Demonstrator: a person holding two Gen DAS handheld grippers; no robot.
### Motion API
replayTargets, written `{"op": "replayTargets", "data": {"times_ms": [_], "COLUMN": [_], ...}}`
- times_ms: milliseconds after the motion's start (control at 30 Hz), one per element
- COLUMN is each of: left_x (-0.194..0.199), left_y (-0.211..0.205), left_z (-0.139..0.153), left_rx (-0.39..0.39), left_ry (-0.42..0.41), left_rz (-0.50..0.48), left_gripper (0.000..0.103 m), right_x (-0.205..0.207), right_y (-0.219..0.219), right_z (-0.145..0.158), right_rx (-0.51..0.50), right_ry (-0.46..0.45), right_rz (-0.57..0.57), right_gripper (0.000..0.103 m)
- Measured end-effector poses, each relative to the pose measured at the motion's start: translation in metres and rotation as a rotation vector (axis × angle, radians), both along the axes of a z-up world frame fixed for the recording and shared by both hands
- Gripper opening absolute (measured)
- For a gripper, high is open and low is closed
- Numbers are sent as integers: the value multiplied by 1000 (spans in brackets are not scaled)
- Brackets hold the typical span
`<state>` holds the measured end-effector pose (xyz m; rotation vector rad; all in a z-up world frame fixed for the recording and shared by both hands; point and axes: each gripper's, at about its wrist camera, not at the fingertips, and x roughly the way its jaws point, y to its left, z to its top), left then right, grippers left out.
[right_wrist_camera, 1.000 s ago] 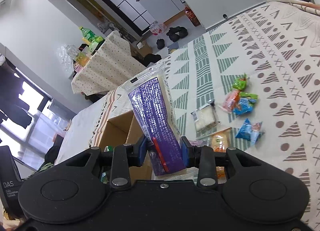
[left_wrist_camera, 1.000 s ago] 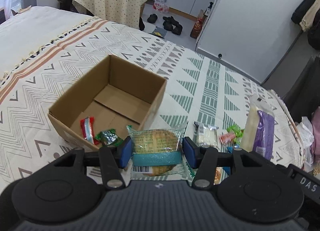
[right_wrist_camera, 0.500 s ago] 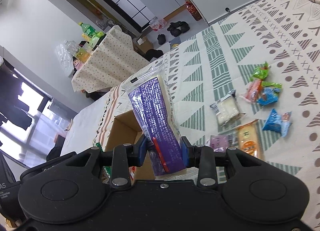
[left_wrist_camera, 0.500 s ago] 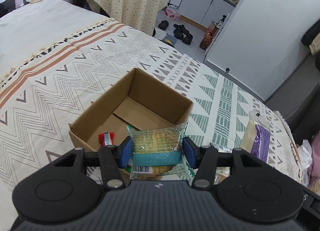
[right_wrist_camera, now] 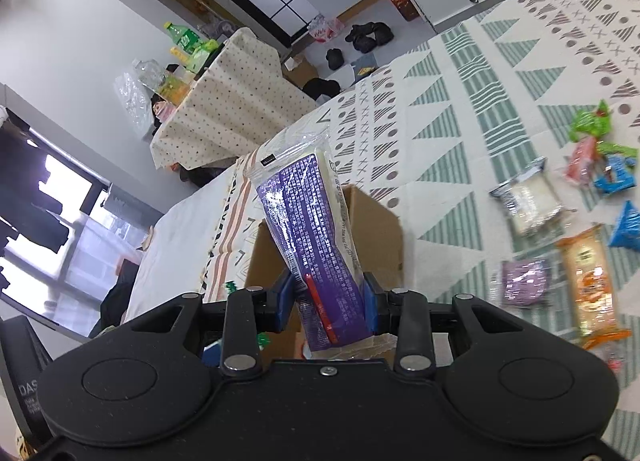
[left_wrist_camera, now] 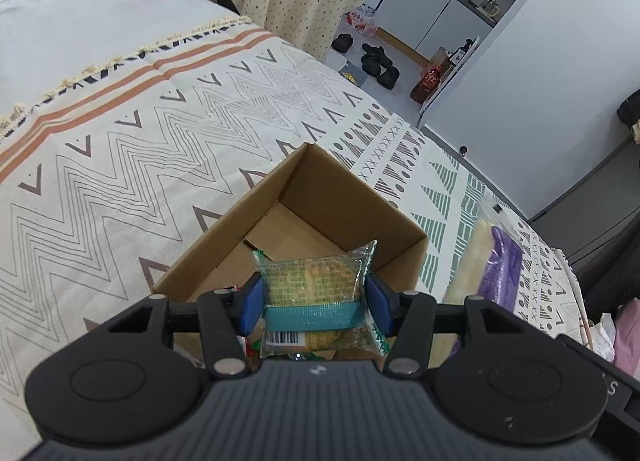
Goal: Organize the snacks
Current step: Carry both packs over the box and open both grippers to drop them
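My left gripper (left_wrist_camera: 314, 303) is shut on a clear green-and-teal bun packet (left_wrist_camera: 316, 285) and holds it over the near part of the open cardboard box (left_wrist_camera: 360, 197). My right gripper (right_wrist_camera: 326, 301) is shut on a long purple-and-white snack packet (right_wrist_camera: 308, 229), held upright just in front of the box (right_wrist_camera: 376, 229). That purple packet also shows at the right in the left wrist view (left_wrist_camera: 496, 261). Small wrappers lie in the box, mostly hidden by the left gripper.
The box stands on a patterned bedspread (left_wrist_camera: 120, 165). Several loose snack packets lie on the spread to the right: white (right_wrist_camera: 528, 201), purple (right_wrist_camera: 524, 281), orange (right_wrist_camera: 588, 281), blue (right_wrist_camera: 628, 225), green (right_wrist_camera: 592, 121). A cloth-covered table (right_wrist_camera: 228, 101) stands beyond the bed.
Both grippers have moved toward the box with their packets. The left one now hangs over the box opening; the right one is closer to the box's right side.
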<state>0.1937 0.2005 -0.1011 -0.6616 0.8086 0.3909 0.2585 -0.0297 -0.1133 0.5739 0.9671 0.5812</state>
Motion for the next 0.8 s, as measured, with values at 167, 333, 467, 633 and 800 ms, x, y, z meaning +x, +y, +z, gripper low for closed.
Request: {"op": "replayTargets", "data": {"times_ms": [167, 333, 467, 633, 800], "left_x": [8, 16, 15, 12, 6], "left_y": [15, 25, 30, 34, 38], "left_z": [-12, -20, -21, -20, -19], "left_rx": [-44, -79, -89, -92, -69], "left_ry": [3, 9, -1, 2, 24], "left_rz": [4, -2, -5, -2, 10], "left_gripper": [54, 57, 67, 71, 75], "right_x": [7, 14, 18, 17, 15], "right_y": [21, 36, 44, 53, 57], "right_z": [-6, -12, -15, -17, -18], "right_rx": [-24, -58, -66, -77, -80], "right_ry": [25, 42, 62, 65, 59], "right_rz": [-11, -33, -59, -70, -75], "right_gripper": [34, 34, 34, 35, 50]}}
